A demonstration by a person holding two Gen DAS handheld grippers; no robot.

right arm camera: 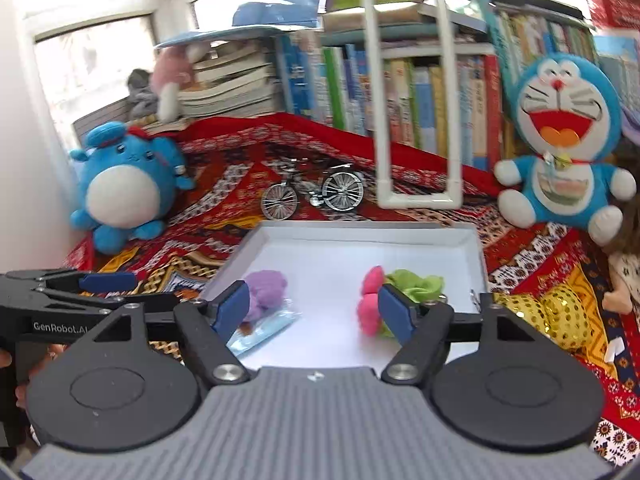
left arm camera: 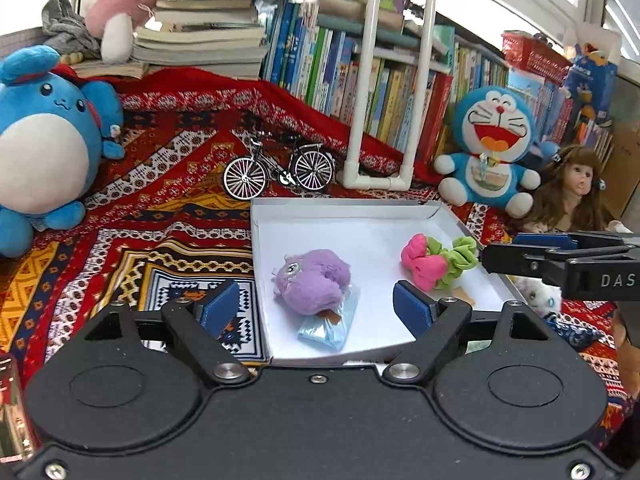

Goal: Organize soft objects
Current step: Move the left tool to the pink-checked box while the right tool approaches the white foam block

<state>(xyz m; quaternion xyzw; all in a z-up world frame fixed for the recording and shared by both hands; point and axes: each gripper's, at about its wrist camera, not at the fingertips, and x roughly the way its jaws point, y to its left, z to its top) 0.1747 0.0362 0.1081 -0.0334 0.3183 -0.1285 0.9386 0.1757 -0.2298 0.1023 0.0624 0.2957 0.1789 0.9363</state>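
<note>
Soft toys, a purple plush (left arm camera: 312, 280) and a pink-and-green flower toy (left arm camera: 438, 262), lie apart in the white box (left arm camera: 360, 208). Both the left gripper (left arm camera: 316, 306) and right gripper (right arm camera: 314, 306) have wide, empty jaws. That step looks done; next, find another small soft toy outside.

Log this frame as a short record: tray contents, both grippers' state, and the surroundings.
tray: white tray on patterned red cloth
contents: purple plush left, lying on a light blue packet; pink and green plush flower right
left gripper: open, nothing held
right gripper: open, nothing held
surroundings: toy bicycle, two big blue plush toys, doll, books behind
</note>
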